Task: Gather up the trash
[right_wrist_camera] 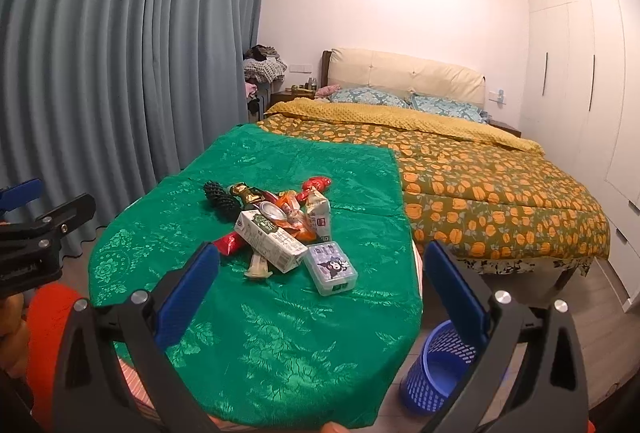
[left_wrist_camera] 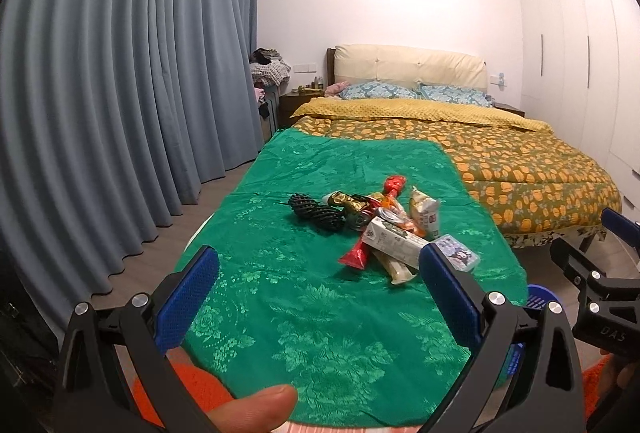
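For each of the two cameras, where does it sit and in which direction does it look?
Left wrist: sits on the left gripper, faces across the green cloth to the trash pile and bed; a thumb and the right gripper at the right edge show.
Right wrist: sits on the right gripper, faces the same pile, with the blue basket on the floor below; the left gripper shows at left.
Shared: pile, cloth, bed, curtain, open fingers.
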`<state>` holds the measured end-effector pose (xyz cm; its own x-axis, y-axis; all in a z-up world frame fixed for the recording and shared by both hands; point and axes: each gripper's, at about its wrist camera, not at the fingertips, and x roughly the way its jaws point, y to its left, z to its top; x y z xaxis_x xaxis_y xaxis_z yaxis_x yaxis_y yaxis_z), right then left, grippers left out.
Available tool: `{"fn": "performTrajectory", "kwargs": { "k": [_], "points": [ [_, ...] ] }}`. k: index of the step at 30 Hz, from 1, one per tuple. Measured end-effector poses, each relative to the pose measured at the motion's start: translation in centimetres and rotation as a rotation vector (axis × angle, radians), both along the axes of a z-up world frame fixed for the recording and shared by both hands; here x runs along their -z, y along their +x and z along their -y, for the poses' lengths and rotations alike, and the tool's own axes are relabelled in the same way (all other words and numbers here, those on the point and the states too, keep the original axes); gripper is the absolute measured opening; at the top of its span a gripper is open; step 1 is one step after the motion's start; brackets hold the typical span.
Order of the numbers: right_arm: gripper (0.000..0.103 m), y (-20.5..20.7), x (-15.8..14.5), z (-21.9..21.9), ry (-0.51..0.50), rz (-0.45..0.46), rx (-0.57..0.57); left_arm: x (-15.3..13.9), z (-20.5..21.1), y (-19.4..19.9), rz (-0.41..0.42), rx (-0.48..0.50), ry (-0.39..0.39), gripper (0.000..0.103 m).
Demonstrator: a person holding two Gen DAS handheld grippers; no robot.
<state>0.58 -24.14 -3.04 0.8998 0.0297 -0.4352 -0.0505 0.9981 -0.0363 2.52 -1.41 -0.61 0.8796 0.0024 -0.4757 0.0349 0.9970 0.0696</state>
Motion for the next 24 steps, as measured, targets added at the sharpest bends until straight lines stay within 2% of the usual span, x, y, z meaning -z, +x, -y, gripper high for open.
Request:
{"fn": "performTrajectory", "kwargs": {
  "k": [6, 10, 15, 20, 24],
  "points": [
    [0.098, 2.9, 1.2, 0.4, 0.003, -0.003, -0.010, 1.5, -0.2, 3.0, -0.008, -0.013, -0.004, 0.099],
    [0.098, 4.6, 2.2, 1.4, 0.006, -0.008, -0.008, 3.4, -0.8, 5.3, -0.032, -0.019, -0.001, 0.099],
    [0.098, 7.2, 4.4, 2.4, 0.013, -0.041, -0.014, 7.2, -0.8, 9.1, -0.156, 0.006, 0.045, 0.099],
    [0.098, 9.9, 7.3, 3.0, 0.014, -0.111, -0.072, 10.5, -1.4, 11.9, -0.249, 0.050, -0.004, 0.099],
    [0.098, 12.2, 10.0, 3.8, 0.023, -0.190, -0.121, 12.3, -1.0, 15.3, -0.315, 0.166, 0.000, 0.099]
  ]
}}
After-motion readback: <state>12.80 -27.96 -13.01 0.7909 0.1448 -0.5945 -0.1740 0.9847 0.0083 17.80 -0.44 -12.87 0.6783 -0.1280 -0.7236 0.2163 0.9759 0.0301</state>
